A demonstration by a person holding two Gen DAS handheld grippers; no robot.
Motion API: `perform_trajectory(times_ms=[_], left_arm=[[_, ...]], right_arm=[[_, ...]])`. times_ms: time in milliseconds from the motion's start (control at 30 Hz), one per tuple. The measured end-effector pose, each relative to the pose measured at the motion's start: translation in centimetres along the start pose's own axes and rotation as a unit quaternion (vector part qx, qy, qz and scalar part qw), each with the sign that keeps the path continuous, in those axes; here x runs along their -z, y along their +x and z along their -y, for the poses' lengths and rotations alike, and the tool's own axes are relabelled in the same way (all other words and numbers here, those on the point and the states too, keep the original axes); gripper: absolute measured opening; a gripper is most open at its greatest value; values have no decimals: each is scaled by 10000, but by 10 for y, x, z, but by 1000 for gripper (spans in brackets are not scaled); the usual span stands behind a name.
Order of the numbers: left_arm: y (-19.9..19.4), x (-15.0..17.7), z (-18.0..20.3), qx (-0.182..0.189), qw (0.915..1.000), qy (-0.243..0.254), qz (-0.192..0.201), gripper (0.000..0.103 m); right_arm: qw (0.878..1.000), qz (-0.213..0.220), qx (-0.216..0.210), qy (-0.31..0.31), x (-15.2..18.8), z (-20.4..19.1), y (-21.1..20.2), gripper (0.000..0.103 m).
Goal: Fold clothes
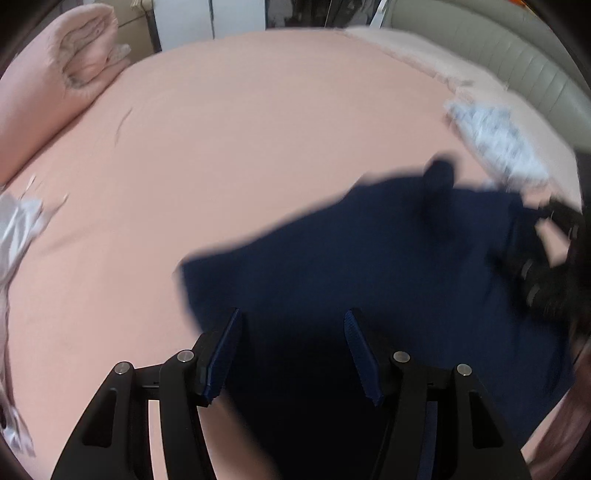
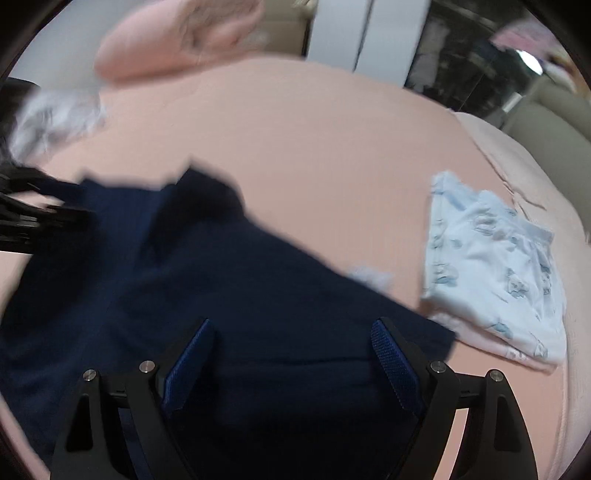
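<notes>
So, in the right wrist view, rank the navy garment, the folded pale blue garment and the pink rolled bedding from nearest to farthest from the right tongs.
1. Navy garment, directly under the open right tongs.
2. Folded pale blue garment, to the right.
3. Pink rolled bedding, far upper left at the bed's edge.

I'm over a bed (image 1: 258,122) with a pink sheet; rolled pink quilt (image 1: 55,70) at far left corner, grey padded headboard (image 1: 517,62) right, white wardrobe doors (image 1: 210,18) behind.
</notes>
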State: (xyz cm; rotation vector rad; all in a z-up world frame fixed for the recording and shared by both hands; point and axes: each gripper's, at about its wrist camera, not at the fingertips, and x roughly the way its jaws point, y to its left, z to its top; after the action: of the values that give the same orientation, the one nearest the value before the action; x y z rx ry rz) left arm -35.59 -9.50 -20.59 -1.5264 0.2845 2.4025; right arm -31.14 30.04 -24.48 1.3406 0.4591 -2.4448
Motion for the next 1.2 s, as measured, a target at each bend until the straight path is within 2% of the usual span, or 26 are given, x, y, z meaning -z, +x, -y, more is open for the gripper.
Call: perform_trajectory(times_ms=[67,133,200,233,333,400,433,500,600,667,700,767,833,900,933,1000,1100,1133,1167,1200], left_arm=[[-8,5,-15,-88,9997,-165,127,57],[-19,8,-21,-122,9991,-263,319,55],[-32,9,-10,377,9974,-96,602,55],[-34,10,0,604,9960,65,650,55],[-24,14,39,1062,9906,707,502,55],[-10,24,45,845,9908,1051,64,57],[-13,31,40,786,9902,1143,186,57],[-21,40,18,597,9935,970,29,57],[-36,43,-7,231,9954,920,166,57],[-36,28,-8,321,9950,849,410,57],[-34,19,-7,386,9946,810,526,57],[-23,1,3,459,9930,865,660,57],[-7,-17,18,708,9903,976,696,57],[12,-28,31,958,9878,1095,548,57],[22,-30,45,894,9872,1256,418,57],[10,-12,39,761,9830,1590,511,58],[10,-8,8,264,9895,1385,315,66],[6,-6,-6,204,9937,1081,213,66],[0,-5,-11,252,9955,888,216,64],[-11,-2,-6,451,9949,829,353,64]], right_arm=[[9996,-195,102,158,4,13,10,94],[9970,-313,562,422,12,40,6,95],[9922,-384,993,643,20,65,-3,95],[9910,-380,1042,756,22,70,-8,95],[9971,-77,454,602,16,52,-16,95],[9999,-58,62,127,6,21,-10,95],[9999,-139,-14,-54,6,11,-6,95],[9988,-401,65,-260,15,2,3,95],[9969,-629,422,205,22,35,1,95],[9954,-505,723,386,15,47,-6,95],[9961,-329,716,406,6,44,-10,95],[9986,119,407,302,-20,25,-15,95],[9993,259,250,-27,-45,-5,-6,95],[9992,69,21,-383,-64,-31,18,95],[9986,-92,-70,-508,-71,-40,32,95],[9978,-368,-297,-463,-72,-36,50,98],[9975,-333,-388,-487,-66,-41,36,99],[9974,-321,-418,-495,-64,-42,31,99],[9972,-309,-448,-503,-63,-44,26,97],[9971,-298,-478,-511,-61,-45,21,96]])
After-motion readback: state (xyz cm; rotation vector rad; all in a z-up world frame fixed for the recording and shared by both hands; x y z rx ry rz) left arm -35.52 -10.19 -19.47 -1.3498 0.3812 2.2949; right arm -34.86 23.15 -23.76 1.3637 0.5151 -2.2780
